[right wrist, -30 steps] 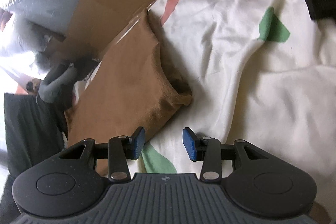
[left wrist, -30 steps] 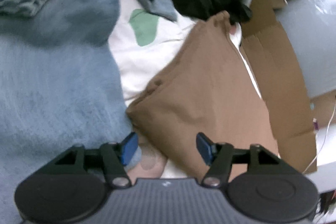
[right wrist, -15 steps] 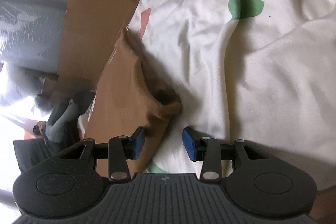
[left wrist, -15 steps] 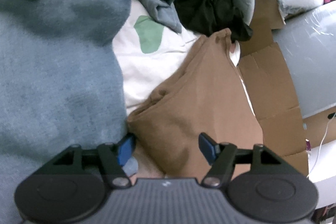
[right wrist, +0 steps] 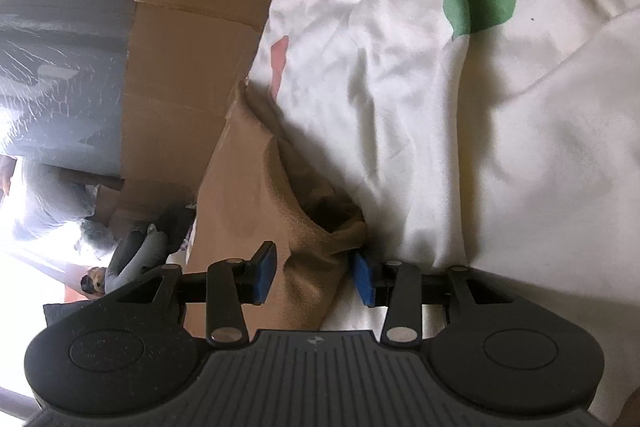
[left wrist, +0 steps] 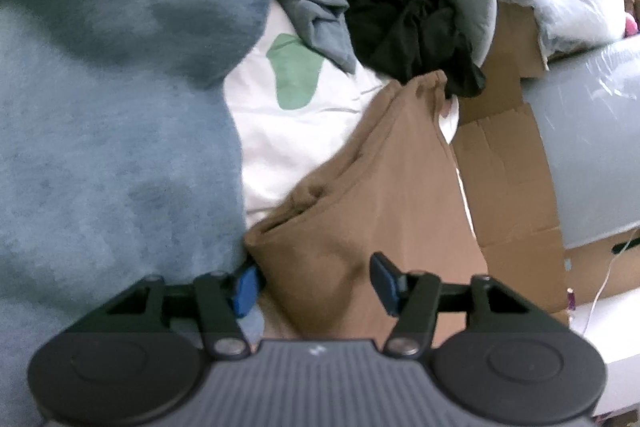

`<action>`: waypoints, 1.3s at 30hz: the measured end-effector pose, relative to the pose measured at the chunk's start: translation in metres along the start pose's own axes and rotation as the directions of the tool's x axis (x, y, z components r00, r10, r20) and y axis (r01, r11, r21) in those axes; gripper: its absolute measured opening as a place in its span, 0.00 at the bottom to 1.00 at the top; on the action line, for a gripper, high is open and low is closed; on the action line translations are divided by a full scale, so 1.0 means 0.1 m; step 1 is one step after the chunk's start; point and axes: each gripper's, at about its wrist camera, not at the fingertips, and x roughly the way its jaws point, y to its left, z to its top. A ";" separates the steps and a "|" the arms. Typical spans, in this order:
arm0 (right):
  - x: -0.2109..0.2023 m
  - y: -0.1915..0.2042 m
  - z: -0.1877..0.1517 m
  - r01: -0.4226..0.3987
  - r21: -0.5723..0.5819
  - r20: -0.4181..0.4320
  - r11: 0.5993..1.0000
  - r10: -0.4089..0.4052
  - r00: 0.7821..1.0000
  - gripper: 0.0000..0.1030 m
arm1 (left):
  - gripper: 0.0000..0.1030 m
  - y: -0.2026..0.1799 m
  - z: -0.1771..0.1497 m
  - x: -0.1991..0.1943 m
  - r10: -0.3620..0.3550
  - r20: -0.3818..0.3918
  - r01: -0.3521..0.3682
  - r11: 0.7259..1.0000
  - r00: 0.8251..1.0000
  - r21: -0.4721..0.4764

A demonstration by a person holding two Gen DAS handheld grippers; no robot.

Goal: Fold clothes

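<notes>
The brown garment point(left wrist: 392, 187) lies folded on the white sheet point(left wrist: 304, 131) with green patches, its far end touching a black garment point(left wrist: 408, 27) and its one long side just beside flattened cardboard point(left wrist: 504, 163). A blue fleece blanket point(left wrist: 112, 131) lies against its near corner. The left gripper point(left wrist: 314, 281) straddles that corner, its fingers closing but not yet pressing the cloth. The right gripper point(right wrist: 316, 277) straddles another bunched corner of the brown garment point(right wrist: 304, 239), fingers apart, unclenched.
</notes>
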 end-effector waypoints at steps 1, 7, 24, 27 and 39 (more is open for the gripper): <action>0.01 0.01 0.01 0.010 0.001 -0.004 1.000 -0.010 1.000 0.41 | 0.58 -0.01 0.00 0.00 0.000 0.002 0.000 1.000 1.000 0.010; 0.01 0.04 0.06 -0.003 0.000 -0.013 1.000 0.003 1.000 0.04 | 0.05 0.19 0.09 -0.04 -0.079 -0.022 0.076 0.992 0.997 -0.097; 0.09 -0.09 0.06 -0.060 0.051 -0.038 0.997 0.062 0.997 0.38 | 0.26 0.21 0.13 0.11 -0.091 -0.051 0.085 0.991 0.995 -0.105; 0.12 -0.11 0.07 -0.070 0.069 -0.025 0.995 0.072 0.997 0.36 | 0.26 0.20 0.14 0.13 -0.088 -0.047 0.082 0.991 0.995 -0.105; 0.23 0.01 0.09 -0.031 -0.022 -0.063 0.999 0.029 0.998 0.25 | 0.19 0.16 0.13 0.13 -0.046 -0.032 0.042 0.994 0.998 -0.096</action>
